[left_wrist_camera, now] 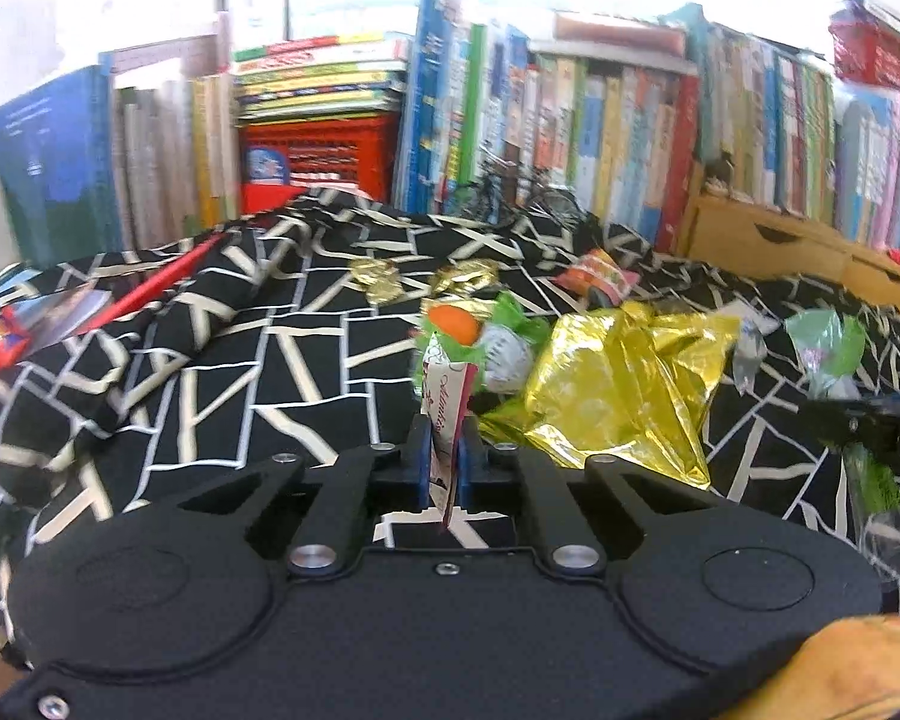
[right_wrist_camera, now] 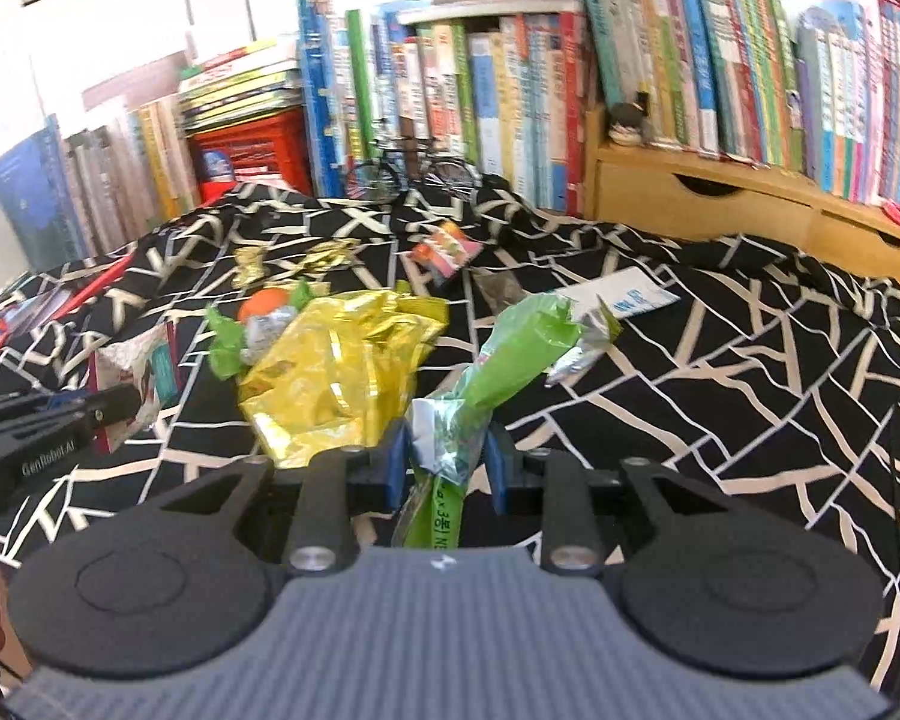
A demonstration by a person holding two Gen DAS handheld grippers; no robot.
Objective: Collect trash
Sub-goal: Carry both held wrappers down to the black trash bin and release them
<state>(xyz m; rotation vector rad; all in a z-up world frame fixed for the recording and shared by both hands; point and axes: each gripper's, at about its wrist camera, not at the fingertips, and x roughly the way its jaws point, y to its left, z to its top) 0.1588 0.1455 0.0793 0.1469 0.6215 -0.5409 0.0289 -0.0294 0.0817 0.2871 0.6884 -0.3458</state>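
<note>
A: While both jaws are full, why hold the trash up?
B: To carry it off, I'd guess; left gripper (left_wrist_camera: 444, 456) pinches a white wrapper (left_wrist_camera: 447, 402); right gripper (right_wrist_camera: 444, 462) clamps the green wrapper (right_wrist_camera: 480, 390); gold foil (right_wrist_camera: 336, 360) lies at eleven o'clock on the tabletop (right_wrist_camera: 720, 390).

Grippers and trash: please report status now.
Left gripper shut on white wrapper. Right gripper holds green wrapper. Gold foil on cloth, unobstructed.

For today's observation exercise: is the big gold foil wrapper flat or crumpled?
Crumpled: the gold foil wrapper bunches into shiny folds on the black patterned cloth.
</note>
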